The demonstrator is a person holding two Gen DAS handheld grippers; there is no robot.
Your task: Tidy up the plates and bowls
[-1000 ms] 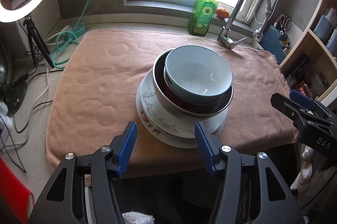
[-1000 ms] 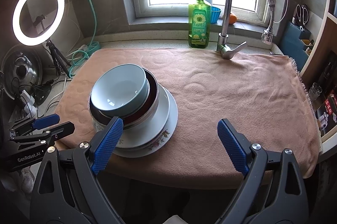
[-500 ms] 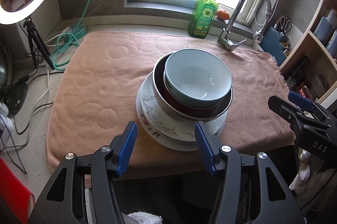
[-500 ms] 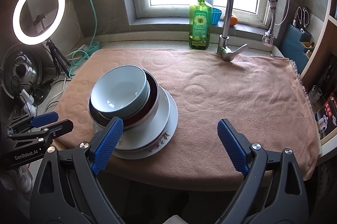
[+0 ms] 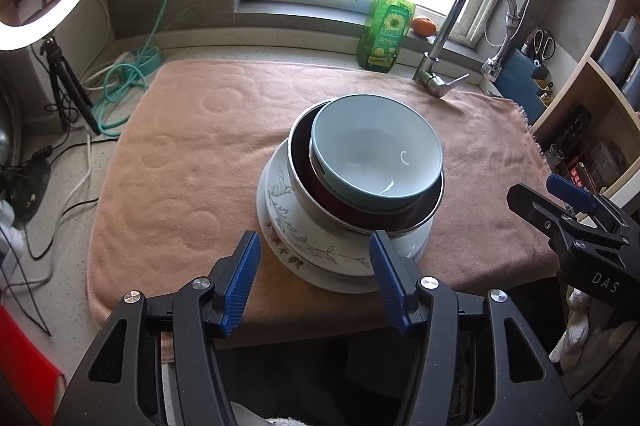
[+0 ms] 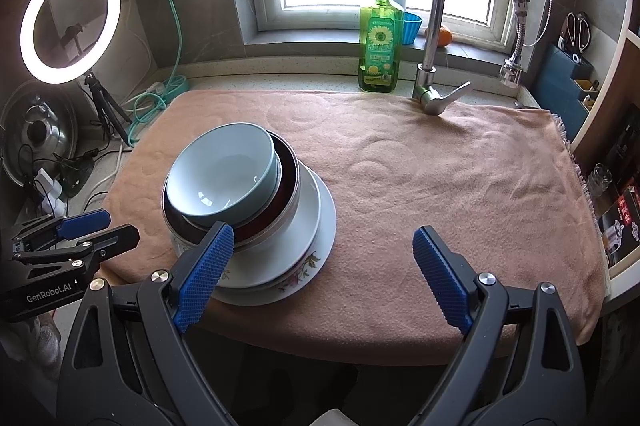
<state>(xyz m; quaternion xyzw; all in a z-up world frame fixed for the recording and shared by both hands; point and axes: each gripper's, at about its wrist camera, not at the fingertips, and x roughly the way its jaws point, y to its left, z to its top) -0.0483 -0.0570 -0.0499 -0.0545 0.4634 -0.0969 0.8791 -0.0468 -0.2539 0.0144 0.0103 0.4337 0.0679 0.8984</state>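
Note:
One stack stands on the pink towel (image 5: 192, 162): a pale blue bowl (image 5: 360, 146) sits tilted inside a steel bowl with a dark red lining (image 5: 303, 158), on two floral plates (image 5: 280, 202). My left gripper (image 5: 314, 246) is open just in front of the stack's near rim, with nothing between its fingers. The right wrist view shows the same blue bowl (image 6: 224, 170), steel bowl (image 6: 286, 182) and plates (image 6: 298, 242) at the left. My right gripper (image 6: 322, 238) is wide open above the towel's front edge. Its left fingertip overlaps the stack's near rim in the picture, and I cannot tell if it touches.
A green soap bottle (image 6: 380, 42) and a faucet (image 6: 436, 26) stand at the towel's far edge under the window. A lit ring light (image 6: 70, 22), cables and a pot lid (image 6: 36, 134) are at the left. Shelves (image 5: 592, 114) rise at the right.

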